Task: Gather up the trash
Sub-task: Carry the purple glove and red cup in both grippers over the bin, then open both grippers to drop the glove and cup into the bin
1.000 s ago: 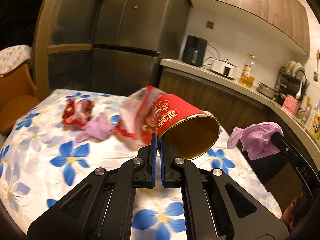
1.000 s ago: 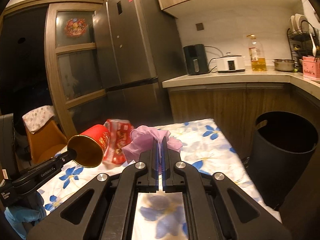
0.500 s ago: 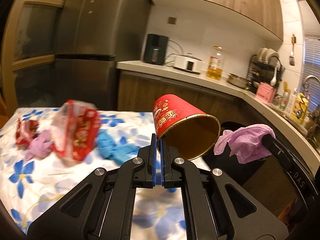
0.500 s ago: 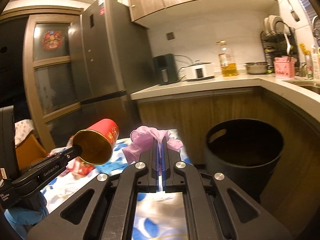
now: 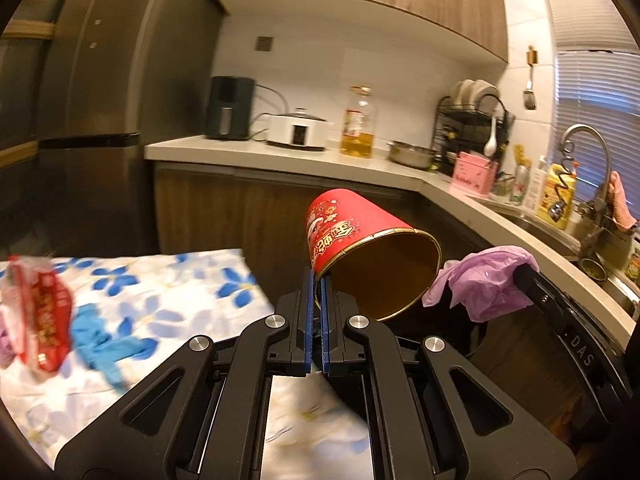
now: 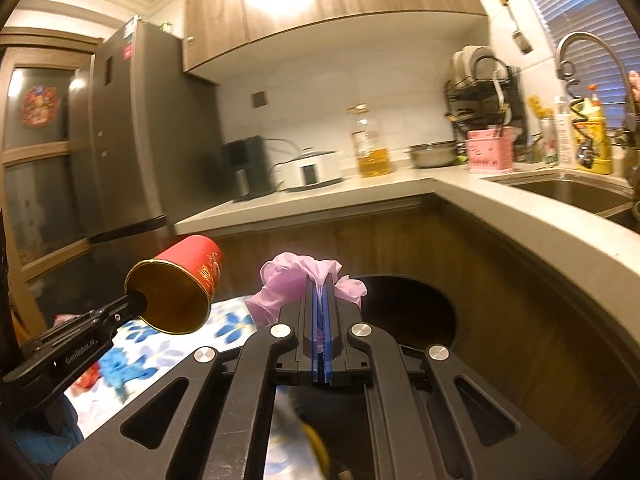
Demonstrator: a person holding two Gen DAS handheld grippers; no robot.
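Jaws of left gripper [image 5: 317,280] clamp one red cup [image 5: 360,240]; right gripper [image 6: 321,286] jaws clamp one purple glove [image 6: 296,280]; one bin [image 6: 404,312].

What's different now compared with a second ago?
Both grippers swung away from the flowered table toward the black bin, now just ahead of the right gripper. Unchanged: left gripper stays clamped on the red cup, right on the purple glove; nothing released.
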